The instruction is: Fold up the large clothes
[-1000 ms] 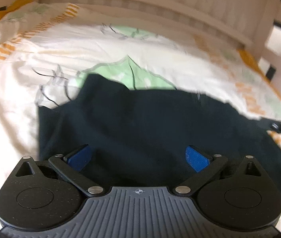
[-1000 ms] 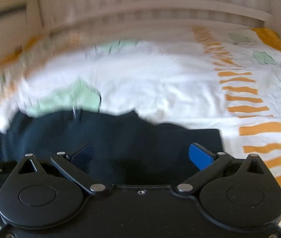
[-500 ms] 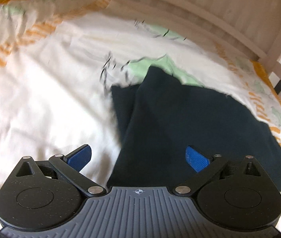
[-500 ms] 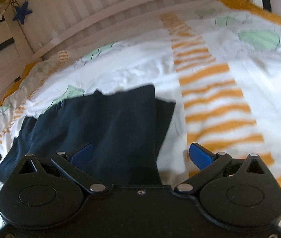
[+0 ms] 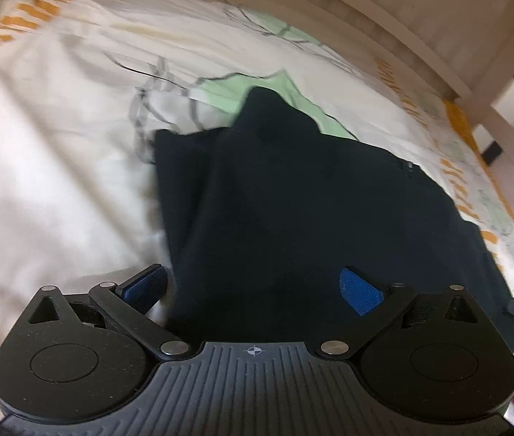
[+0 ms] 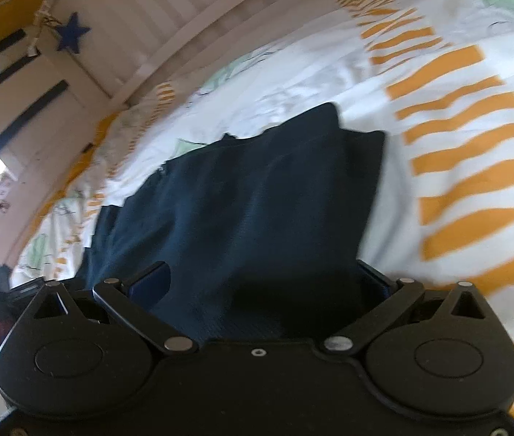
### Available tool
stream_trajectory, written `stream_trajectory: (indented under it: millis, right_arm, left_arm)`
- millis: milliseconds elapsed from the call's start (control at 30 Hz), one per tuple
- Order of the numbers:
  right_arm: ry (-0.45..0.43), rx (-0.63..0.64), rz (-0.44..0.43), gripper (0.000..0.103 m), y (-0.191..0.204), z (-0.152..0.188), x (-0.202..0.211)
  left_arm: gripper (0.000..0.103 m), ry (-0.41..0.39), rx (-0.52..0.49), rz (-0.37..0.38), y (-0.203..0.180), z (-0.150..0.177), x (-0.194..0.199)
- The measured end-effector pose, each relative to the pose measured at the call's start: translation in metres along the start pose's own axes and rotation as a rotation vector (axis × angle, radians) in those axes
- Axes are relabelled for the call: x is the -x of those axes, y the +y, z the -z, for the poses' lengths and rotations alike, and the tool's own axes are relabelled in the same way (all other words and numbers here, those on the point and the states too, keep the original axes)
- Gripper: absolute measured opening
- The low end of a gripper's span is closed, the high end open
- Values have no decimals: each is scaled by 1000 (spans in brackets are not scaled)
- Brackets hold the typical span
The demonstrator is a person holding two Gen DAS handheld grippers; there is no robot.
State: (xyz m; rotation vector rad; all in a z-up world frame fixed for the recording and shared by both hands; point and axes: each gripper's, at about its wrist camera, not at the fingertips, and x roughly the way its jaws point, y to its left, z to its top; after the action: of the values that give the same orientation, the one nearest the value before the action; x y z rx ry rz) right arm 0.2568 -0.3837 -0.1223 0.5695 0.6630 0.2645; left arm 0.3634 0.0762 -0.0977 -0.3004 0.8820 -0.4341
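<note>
A dark navy knit garment (image 5: 293,196) lies partly folded on a bed covered by a white duvet with orange stripes and pale green prints (image 5: 57,152), filling the centre and lower right of the left wrist view and the centre of the right wrist view. The left gripper (image 5: 253,287) stands wide, its blue pads (image 5: 360,290) straddling the garment's near left edge, nothing pinched between them. The right gripper (image 6: 264,283) is also spread wide, with cloth lying between its fingers at the near right corner; its right pad is half hidden by the fabric, and whether the cloth is touched cannot be told.

The step in hand looks like taking both near corners for the next fold. Done well, each gripper would close on all layers right at the corner, since a doubled flap shows along the garment's outer edge in both views, and both would lift together so the hem stays straight.

The far edge is uneven, with a peak (image 5: 267,105) rising at upper centre of the left view. Open duvet lies at left in the left view and at right in the right view. A pale slatted wooden bed rail (image 6: 169,32) with a hanging blue star (image 6: 71,34) bounds the far side, across the top of both views.
</note>
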Motion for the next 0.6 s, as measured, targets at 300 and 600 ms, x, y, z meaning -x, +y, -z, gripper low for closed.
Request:
stream_trajectory:
  millis: [300,600]
  right_arm:
    - [-43,-59,-74,103,-7,-7,-18]
    - [-38,-75,9,38,-1,-8,-13]
  left_arm:
    - [102,18,60,79,5,-17,-24]
    - [24,-7,116,118,-4,-14,-4]
